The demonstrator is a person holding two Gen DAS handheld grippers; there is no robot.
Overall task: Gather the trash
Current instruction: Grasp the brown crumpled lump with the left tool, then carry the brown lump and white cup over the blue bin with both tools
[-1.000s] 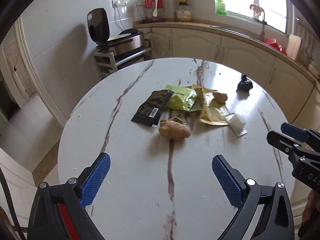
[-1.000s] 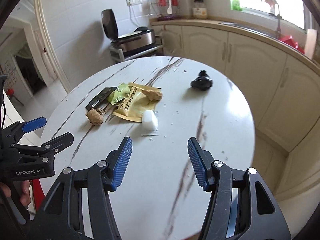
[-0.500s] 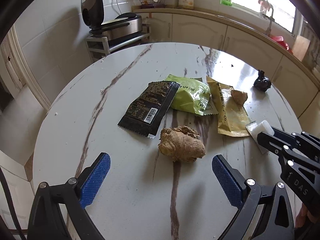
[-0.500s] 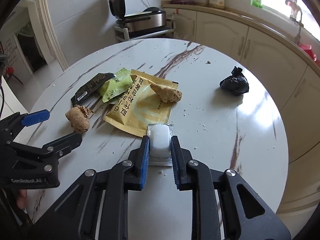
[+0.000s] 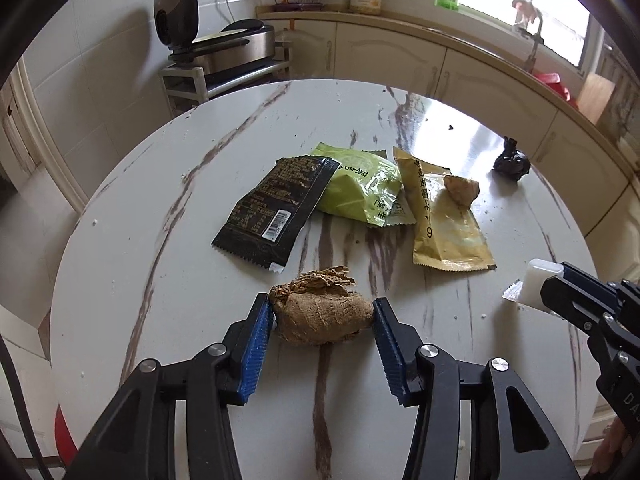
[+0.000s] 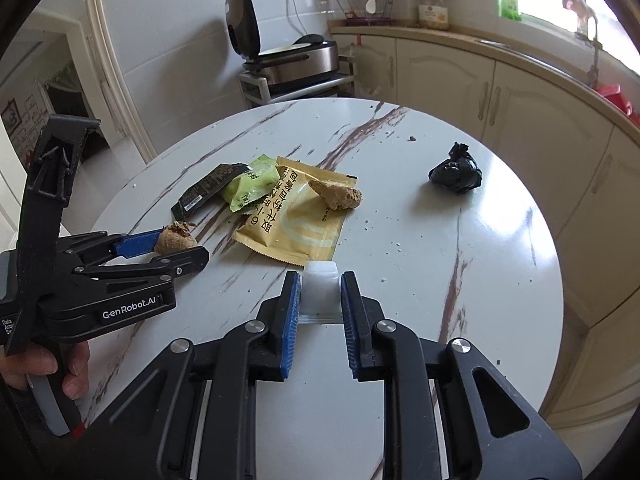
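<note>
My left gripper (image 5: 322, 314) is shut on a brown ginger piece (image 5: 320, 316) on the round marble table (image 5: 160, 280). My right gripper (image 6: 319, 294) is shut on a white plastic cup packet (image 6: 319, 288), which also shows in the left wrist view (image 5: 536, 286). Beyond lie a black wrapper (image 5: 276, 208), a green wrapper (image 5: 360, 188), a yellow wrapper (image 5: 444, 224) with a second ginger piece (image 5: 460, 190) on it, and a small black bag (image 5: 512, 160). The left gripper also shows in the right wrist view (image 6: 176, 246).
An appliance on a metal rack (image 5: 224, 60) stands behind the table. Cream cabinets and a counter (image 5: 440, 64) curve along the back and right. The table edge (image 6: 552, 320) drops off at the right.
My left gripper moved forward and closed on the ginger piece. My right gripper stays closed on the white packet and has lifted or shifted it slightly.
</note>
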